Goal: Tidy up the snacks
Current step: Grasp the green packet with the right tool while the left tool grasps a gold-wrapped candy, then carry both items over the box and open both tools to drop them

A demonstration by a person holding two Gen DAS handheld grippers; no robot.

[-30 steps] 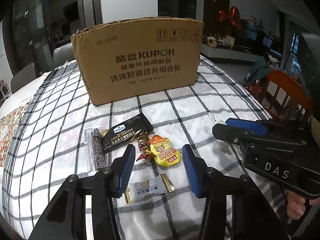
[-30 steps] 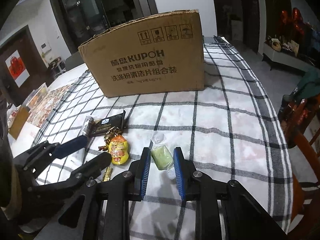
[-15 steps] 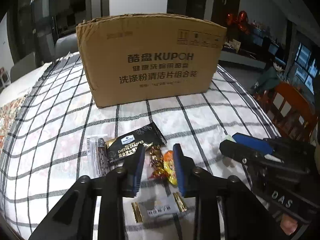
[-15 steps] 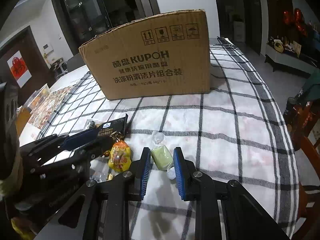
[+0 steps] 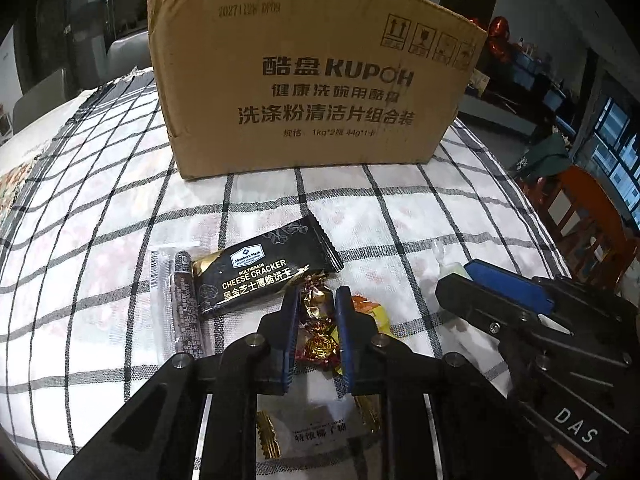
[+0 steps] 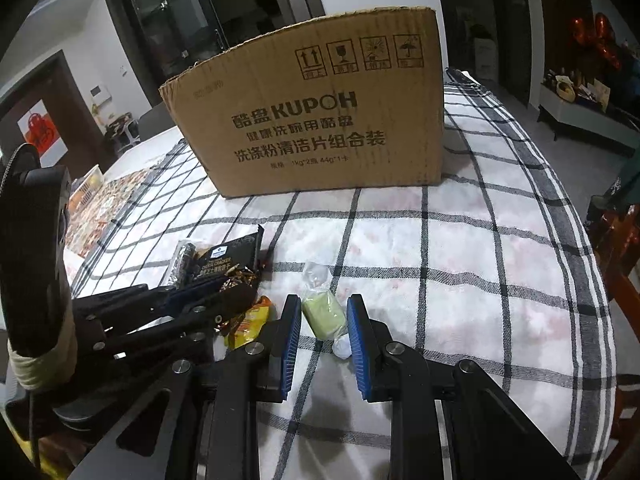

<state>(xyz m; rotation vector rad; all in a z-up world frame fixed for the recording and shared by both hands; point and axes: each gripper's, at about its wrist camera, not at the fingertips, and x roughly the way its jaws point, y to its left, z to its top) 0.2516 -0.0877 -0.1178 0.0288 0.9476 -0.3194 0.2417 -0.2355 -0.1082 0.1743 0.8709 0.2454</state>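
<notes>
My left gripper (image 5: pixel 317 294) is shut on a gold-and-red foil candy (image 5: pixel 318 330) lying on the checked tablecloth (image 5: pixel 400 216), its blue pads pressing both sides. Beside that candy lie a yellow-orange packet (image 5: pixel 374 312), a black cheese cracker pack (image 5: pixel 264 272), a dark stick in a clear wrapper (image 5: pixel 182 300) and, under the gripper, a white candy with gold ends (image 5: pixel 316 428). My right gripper (image 6: pixel 323 300) is shut on a pale green candy (image 6: pixel 323 314) in a clear twisted wrapper, low on the cloth to the right of the pile.
A large brown cardboard box (image 5: pixel 320 80) stands upright behind the snacks, with its printed side facing me. An orange wooden chair (image 5: pixel 592 216) stands off the table's right edge. A patterned mat (image 6: pixel 104 204) lies at the left.
My left gripper moved forward and down over the snack pile and its jaws narrowed from wide open onto the foil candy. The right gripper stayed put around the green candy.
</notes>
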